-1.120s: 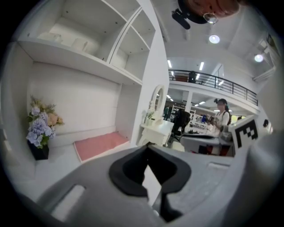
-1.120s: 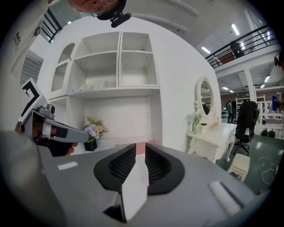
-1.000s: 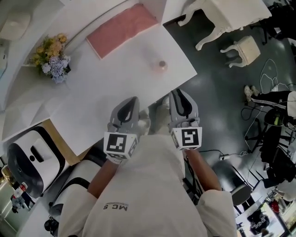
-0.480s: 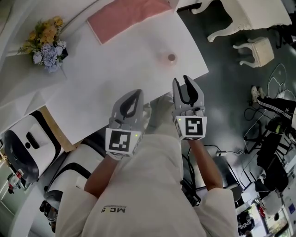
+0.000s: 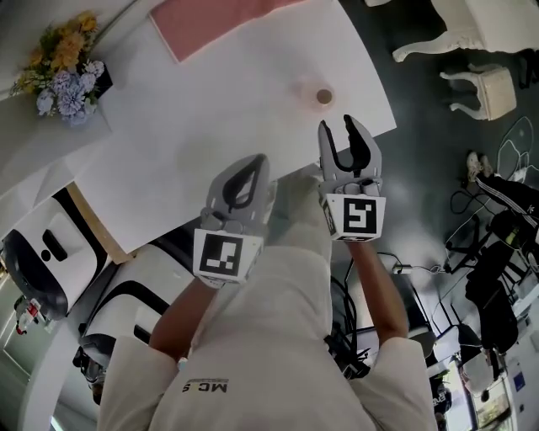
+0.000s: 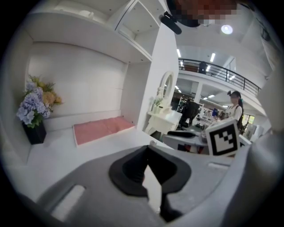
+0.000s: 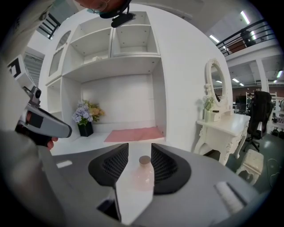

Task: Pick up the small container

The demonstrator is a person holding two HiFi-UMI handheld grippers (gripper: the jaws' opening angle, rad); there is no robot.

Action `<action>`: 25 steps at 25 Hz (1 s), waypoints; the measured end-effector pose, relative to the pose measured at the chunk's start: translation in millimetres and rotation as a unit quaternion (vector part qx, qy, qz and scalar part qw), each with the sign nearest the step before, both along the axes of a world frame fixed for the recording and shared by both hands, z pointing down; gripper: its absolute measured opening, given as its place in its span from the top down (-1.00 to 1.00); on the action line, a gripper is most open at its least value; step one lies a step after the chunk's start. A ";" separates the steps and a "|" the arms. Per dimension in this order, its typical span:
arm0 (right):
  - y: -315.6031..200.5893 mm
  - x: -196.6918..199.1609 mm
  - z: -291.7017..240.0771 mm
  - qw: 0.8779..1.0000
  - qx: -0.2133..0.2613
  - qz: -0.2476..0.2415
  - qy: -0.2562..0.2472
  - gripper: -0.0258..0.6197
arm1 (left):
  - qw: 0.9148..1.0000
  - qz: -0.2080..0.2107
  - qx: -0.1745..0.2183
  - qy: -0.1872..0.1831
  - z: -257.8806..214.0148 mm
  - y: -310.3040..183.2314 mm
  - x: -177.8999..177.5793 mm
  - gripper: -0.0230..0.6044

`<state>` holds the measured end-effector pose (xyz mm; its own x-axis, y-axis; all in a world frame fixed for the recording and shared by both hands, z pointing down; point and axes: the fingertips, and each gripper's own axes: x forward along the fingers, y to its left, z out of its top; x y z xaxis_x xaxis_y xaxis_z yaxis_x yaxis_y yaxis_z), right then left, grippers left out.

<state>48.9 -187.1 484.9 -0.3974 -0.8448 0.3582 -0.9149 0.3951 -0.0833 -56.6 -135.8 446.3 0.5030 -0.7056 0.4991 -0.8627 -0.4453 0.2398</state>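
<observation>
The small container (image 5: pixel 322 95) is a pale pink bottle with a brown cap, standing near the right front corner of the white table (image 5: pixel 210 126). My right gripper (image 5: pixel 347 126) hovers at the table's front edge just short of it, jaws opening. In the right gripper view the container (image 7: pixel 142 175) shows in the gap between the fingers (image 7: pixel 111 166), still ahead of them and untouched. My left gripper (image 5: pixel 250 164) is shut and empty over the front edge, left of the right one; its closed tips (image 6: pixel 147 150) point across the table.
A pink mat (image 5: pixel 215 21) lies at the back of the table and a flower pot (image 5: pixel 63 71) stands at the far left. Right of the table, an ornate white dressing table (image 7: pixel 226 126) and stool (image 5: pixel 493 88) stand on dark floor. People stand in the distance.
Both grippers have moved forward to the table's front edge, the right one nearer the container. The right jaws have spread apart.
</observation>
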 end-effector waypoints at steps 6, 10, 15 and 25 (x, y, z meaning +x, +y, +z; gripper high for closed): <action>-16.3 2.7 26.1 1.000 -0.006 -0.001 -0.009 0.35 | 1.000 -0.010 -0.015 0.001 24.0 -9.9 4.9 0.93; -25.4 -0.9 46.5 1.000 -0.011 -0.002 -0.006 0.35 | 1.000 -0.021 -0.021 -0.002 38.9 -15.7 -3.2 0.93; -37.3 -2.3 61.7 1.000 -0.007 -0.004 -0.007 0.35 | 0.999 -0.027 -0.025 -0.012 55.9 -15.9 -3.8 0.93; -45.5 -7.3 95.6 1.000 -0.013 -0.025 0.014 0.35 | 0.998 -0.034 -0.050 -0.018 84.2 -10.6 -4.9 0.93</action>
